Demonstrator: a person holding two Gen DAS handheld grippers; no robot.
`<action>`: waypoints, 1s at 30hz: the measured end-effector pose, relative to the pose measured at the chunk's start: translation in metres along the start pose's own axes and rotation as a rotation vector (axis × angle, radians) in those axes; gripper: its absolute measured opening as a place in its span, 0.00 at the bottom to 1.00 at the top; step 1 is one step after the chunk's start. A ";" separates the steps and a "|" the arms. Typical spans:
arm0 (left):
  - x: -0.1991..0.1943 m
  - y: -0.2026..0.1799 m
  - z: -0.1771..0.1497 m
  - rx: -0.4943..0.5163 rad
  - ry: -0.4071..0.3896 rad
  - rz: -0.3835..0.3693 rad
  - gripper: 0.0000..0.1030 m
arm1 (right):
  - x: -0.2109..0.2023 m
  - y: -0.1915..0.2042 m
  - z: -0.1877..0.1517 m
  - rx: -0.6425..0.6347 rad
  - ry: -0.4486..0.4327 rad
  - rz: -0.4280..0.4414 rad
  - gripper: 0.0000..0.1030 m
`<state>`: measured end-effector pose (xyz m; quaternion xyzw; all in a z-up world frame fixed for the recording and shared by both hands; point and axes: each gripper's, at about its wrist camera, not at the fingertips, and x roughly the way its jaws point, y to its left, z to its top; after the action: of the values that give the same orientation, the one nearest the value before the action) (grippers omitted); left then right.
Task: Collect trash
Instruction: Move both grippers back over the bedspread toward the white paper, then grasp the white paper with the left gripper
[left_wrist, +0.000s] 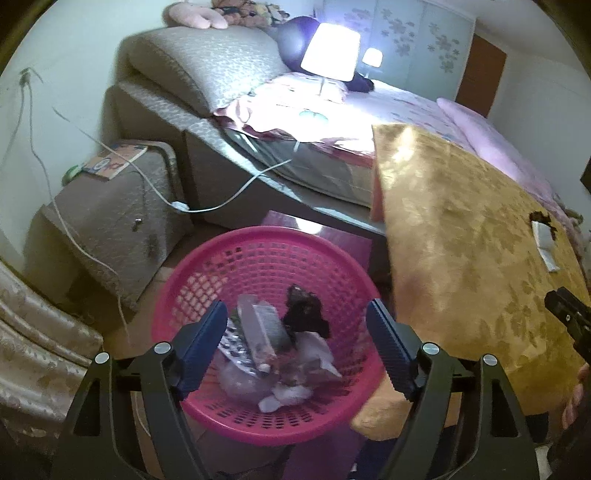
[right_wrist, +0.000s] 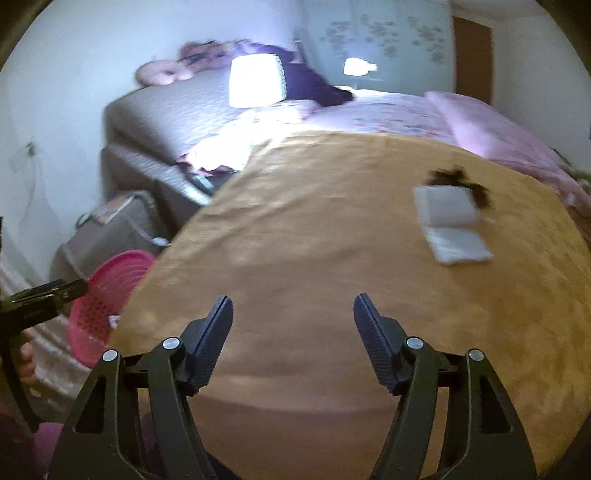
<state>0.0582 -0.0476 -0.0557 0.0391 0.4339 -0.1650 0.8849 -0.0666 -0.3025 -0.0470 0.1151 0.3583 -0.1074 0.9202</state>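
The left gripper (left_wrist: 297, 345) hangs over a pink basket (left_wrist: 207, 266) of trash on the floor, fingers spread and empty. The right gripper (right_wrist: 293, 341), fingers apart and empty, points across the gold-clothed table (right_wrist: 314, 221) toward white folded paper (right_wrist: 448, 225) and a dark scrap (right_wrist: 458, 181) beyond. Best to approach low, straddling one piece squarely before closing.

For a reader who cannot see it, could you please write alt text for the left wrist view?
The open, empty left gripper hovers over a pink basket on the floor holding trash: a blister pack, a tube, crumpled paper and a dark scrap. To its right is a table under a gold cloth; a bed with a lit lamp lies behind.
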 end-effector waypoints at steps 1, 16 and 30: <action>0.000 -0.005 0.000 0.011 0.001 -0.005 0.73 | -0.003 -0.009 -0.002 0.012 -0.005 -0.019 0.64; -0.003 -0.098 0.003 0.228 -0.011 -0.098 0.73 | -0.024 -0.105 -0.028 0.134 -0.046 -0.268 0.67; 0.018 -0.229 0.018 0.373 -0.028 -0.222 0.73 | -0.029 -0.154 -0.049 0.220 -0.049 -0.379 0.78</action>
<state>0.0072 -0.2719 -0.0414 0.1517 0.3850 -0.3394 0.8447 -0.1617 -0.4310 -0.0827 0.1428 0.3371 -0.3196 0.8739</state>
